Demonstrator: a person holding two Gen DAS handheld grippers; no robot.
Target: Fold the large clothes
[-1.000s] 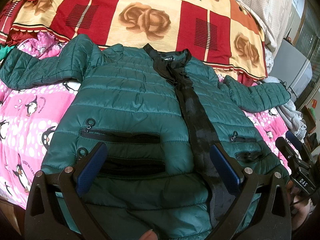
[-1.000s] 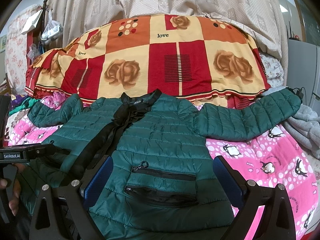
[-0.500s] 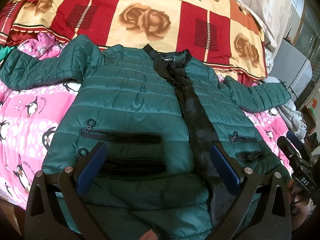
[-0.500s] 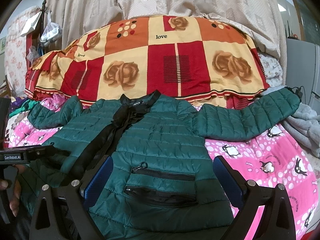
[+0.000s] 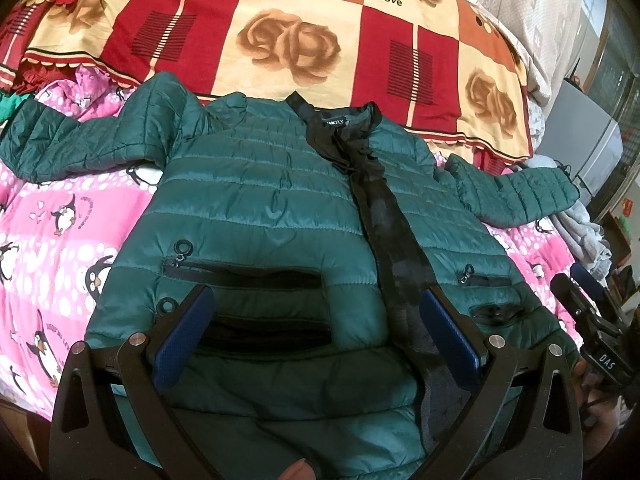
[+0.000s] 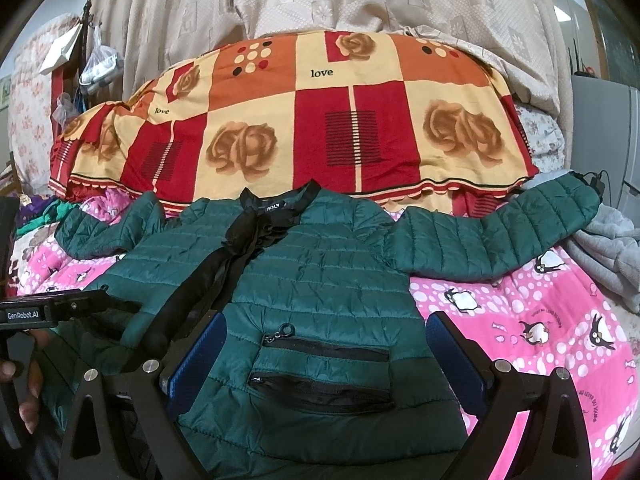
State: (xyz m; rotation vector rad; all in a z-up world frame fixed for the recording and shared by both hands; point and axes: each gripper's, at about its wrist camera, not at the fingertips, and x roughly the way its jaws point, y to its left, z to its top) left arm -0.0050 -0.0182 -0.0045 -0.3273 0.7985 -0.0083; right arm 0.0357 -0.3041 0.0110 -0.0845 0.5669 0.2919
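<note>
Across the pink bedspread [image 5: 60, 216] your jacket [image 5: 260, 216] lies flat, front up, sleeves spread left and right. Left gripper [image 5: 316, 340] and right gripper [image 6: 326, 360] hover near its hem, jaws wide, holding nothing. Slippery quilting may slide out of a shallow pinch.

The middle of the bed [image 6: 520, 308] was covered by the spread green jacket [image 5: 260, 216]; open pink bedding was left at both sides. Passage beyond was blocked by the rose-patterned blanket [image 6: 320, 128], and to the right by grey clothing [image 6: 604, 248]
</note>
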